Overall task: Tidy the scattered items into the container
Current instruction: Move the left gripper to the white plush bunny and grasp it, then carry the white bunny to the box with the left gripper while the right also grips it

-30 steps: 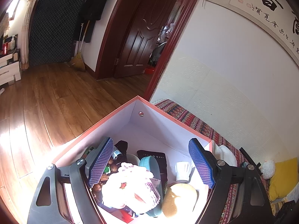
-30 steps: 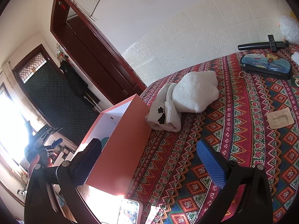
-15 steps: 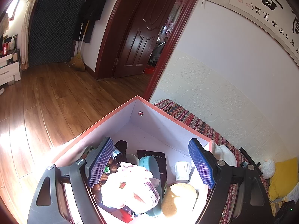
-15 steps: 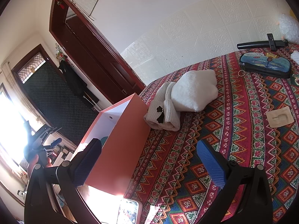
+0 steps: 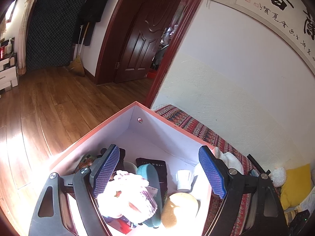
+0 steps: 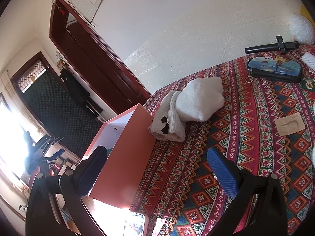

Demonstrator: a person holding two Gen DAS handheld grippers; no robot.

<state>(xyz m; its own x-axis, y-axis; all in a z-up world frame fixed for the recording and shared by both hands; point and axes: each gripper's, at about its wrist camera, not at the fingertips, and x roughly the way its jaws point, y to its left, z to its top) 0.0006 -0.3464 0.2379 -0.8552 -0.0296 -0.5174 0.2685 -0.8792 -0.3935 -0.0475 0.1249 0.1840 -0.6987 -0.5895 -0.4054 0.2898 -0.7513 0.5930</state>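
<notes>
An orange box [image 5: 110,122] with white inner walls stands at the edge of the patterned bedspread [image 6: 246,157]. It holds a pink-white fluffy item [image 5: 126,198], a teal item [image 5: 149,175], a tan round item [image 5: 181,206], a white cup [image 5: 184,180] and a dark pouch [image 5: 155,162]. My left gripper [image 5: 159,173] is open and empty above the box. My right gripper [image 6: 157,171] is open and empty, its jaws either side of the box's orange side wall [image 6: 126,157]. A cream knitted item [image 6: 169,125] and a white fluffy item [image 6: 200,98] lie on the bed beside the box.
On the bed lie a blue pictured pouch [image 6: 275,68], a black rod [image 6: 271,47] by the wall, a beige moulded tray [image 6: 289,126] and a phone [image 6: 135,224] at the front edge. A yellow cushion [image 5: 295,184] lies further along. Wooden floor [image 5: 49,106] lies beyond the box.
The right gripper has drifted slightly, so the bed items sit a little lower in its view. The left gripper has not visibly moved.
</notes>
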